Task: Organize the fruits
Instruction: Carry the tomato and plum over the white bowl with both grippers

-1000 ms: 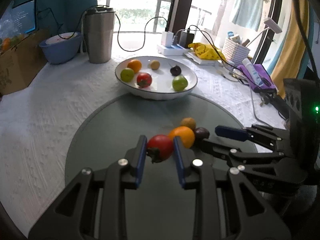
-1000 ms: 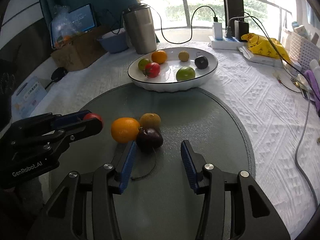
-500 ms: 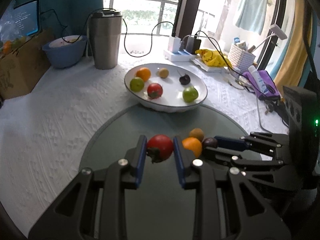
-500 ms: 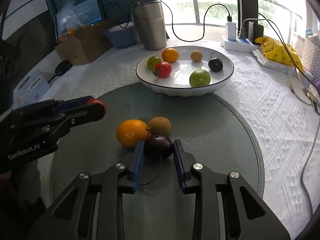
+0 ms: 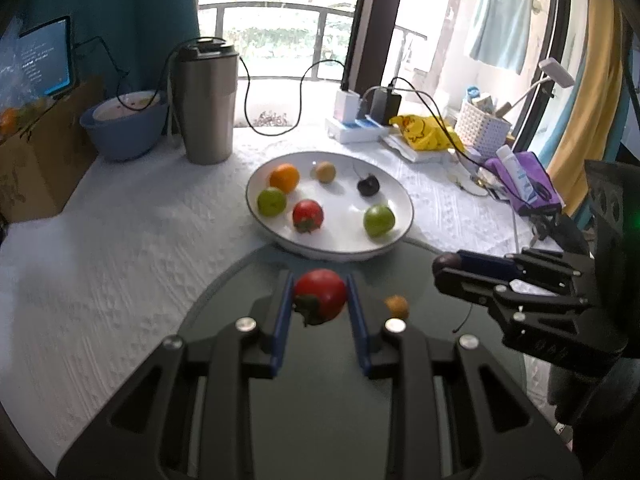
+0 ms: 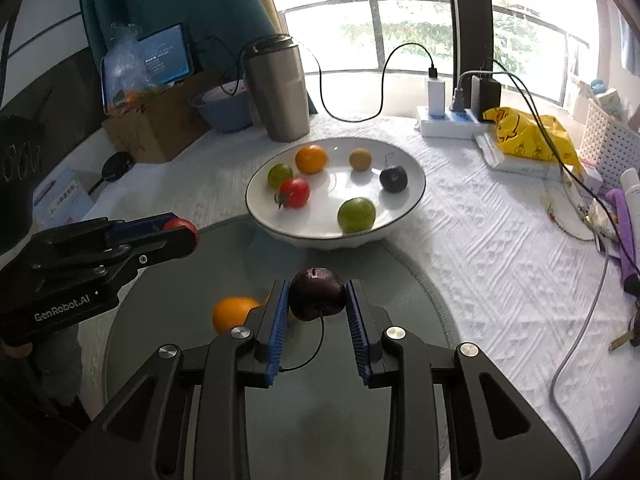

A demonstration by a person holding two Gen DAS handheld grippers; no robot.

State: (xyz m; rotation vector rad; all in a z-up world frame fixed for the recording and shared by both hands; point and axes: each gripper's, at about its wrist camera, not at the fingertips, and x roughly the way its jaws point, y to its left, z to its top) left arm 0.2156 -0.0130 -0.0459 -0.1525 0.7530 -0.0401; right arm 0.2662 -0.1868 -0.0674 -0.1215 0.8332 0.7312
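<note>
My left gripper (image 5: 319,298) is shut on a red tomato (image 5: 320,295) and holds it above the grey round mat (image 5: 240,280), short of the white bowl (image 5: 396,196). My right gripper (image 6: 317,295) is shut on a dark purple plum (image 6: 317,293) with a long stem, lifted above the mat (image 6: 408,292). The white bowl (image 6: 416,184) holds an orange, a tomato, two green fruits, a brown fruit and a dark plum. An orange (image 6: 232,312) and a small brown fruit (image 5: 397,306) lie on the mat.
A steel tumbler (image 5: 206,100) and a blue bowl (image 5: 124,124) stand behind the white bowl. A power strip with chargers (image 6: 452,120), cables, a yellow bag (image 6: 528,136), a white basket (image 5: 482,122) and a cardboard box (image 6: 156,120) crowd the back and right.
My right gripper lifted the plum off the mat toward the bowl. My left gripper moved forward and up with the tomato, nearer the bowl.
</note>
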